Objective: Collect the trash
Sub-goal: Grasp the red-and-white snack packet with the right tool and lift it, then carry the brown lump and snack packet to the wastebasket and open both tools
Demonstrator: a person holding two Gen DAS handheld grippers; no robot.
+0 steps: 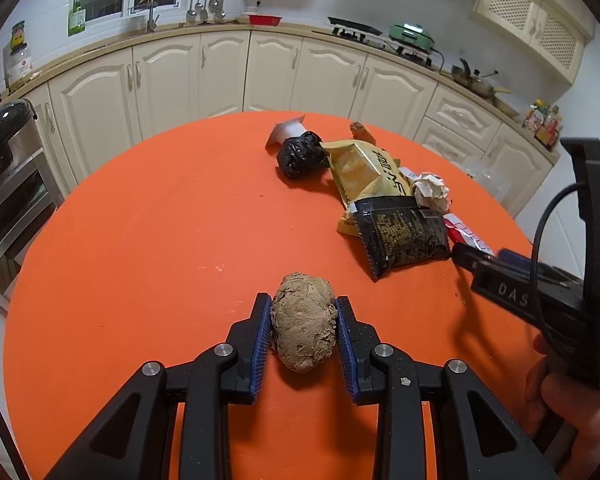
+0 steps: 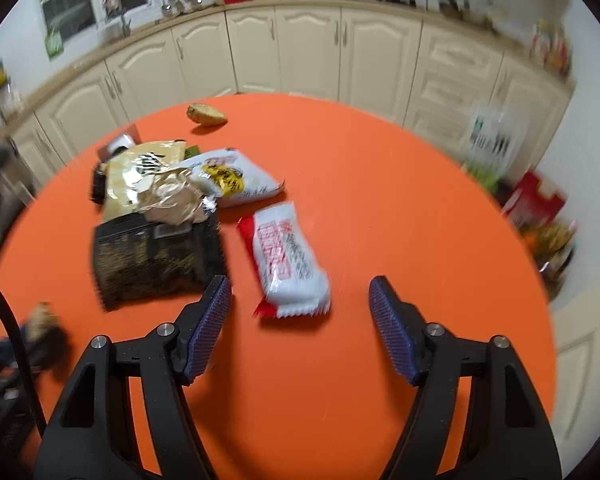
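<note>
My left gripper [image 1: 303, 307] is shut on a crumpled brown paper ball [image 1: 303, 330] on the orange round table [image 1: 148, 240]. A pile of trash lies further right: a black bag ball [image 1: 300, 155], a gold wrapper [image 1: 366, 170], a black snack packet [image 1: 404, 236], a crumpled white paper [image 1: 430, 192]. My right gripper [image 2: 300, 292] is open just above the table, with a red-and-white wrapper [image 2: 288, 256] just beyond and between its fingers. The black packet [image 2: 156, 260], the crumpled paper [image 2: 172, 200] and a white-yellow packet [image 2: 236, 178] lie to its left. The right gripper also shows in the left wrist view [image 1: 466, 256].
A small brown food scrap [image 2: 206, 115] lies at the table's far side. Cream kitchen cabinets [image 1: 220, 76] run behind the table. An oven [image 1: 8, 184] stands at the left. Bags and boxes [image 2: 536, 204] sit on the floor to the right.
</note>
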